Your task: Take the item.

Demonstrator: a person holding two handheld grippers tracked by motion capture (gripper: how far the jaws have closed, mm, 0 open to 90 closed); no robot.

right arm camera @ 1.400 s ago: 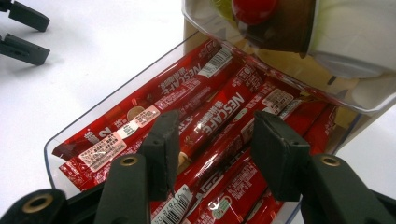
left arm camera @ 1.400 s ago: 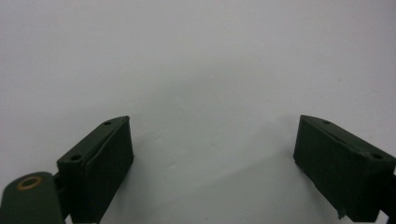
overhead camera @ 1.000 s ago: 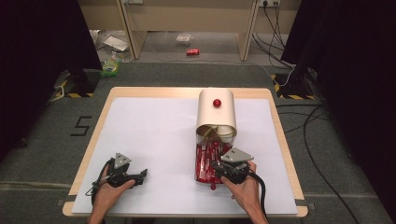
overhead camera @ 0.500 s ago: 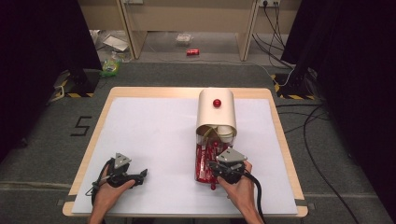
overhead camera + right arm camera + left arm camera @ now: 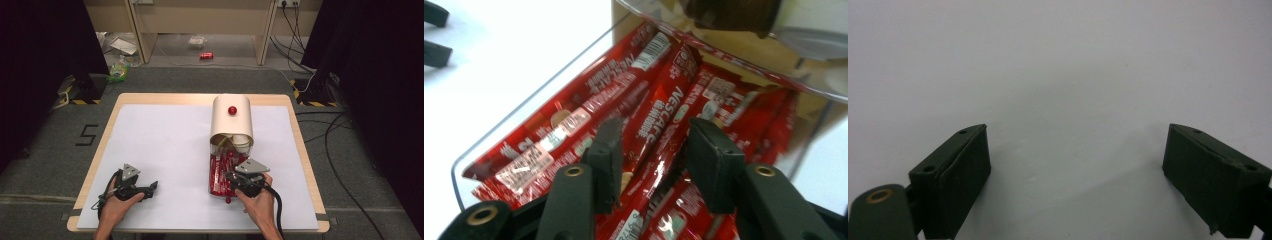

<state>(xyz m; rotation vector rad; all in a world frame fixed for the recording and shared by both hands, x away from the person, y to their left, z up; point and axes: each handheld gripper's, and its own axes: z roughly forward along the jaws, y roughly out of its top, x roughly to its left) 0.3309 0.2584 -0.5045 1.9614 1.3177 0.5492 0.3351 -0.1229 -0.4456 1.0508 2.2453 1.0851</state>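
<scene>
A cream dispenser (image 5: 231,120) with a red knob lies on the white table, its mouth facing me. In front of it a clear tray (image 5: 539,95) holds several red Nescafe sachets (image 5: 219,172). My right gripper (image 5: 234,179) hangs over that tray. In the right gripper view its jaws (image 5: 651,132) dip into the pile on either side of one sachet (image 5: 659,120); they have just been closing, and the pads stand a little off it. My left gripper (image 5: 150,189) rests on the bare table at the front left, open, with nothing between its fingers (image 5: 1075,140).
The wooden table edge (image 5: 305,150) runs close to the tray's right side. Bare white surface stretches between the two grippers. On the floor beyond the table lie a red can (image 5: 206,55), some litter (image 5: 119,70) and cables (image 5: 345,130).
</scene>
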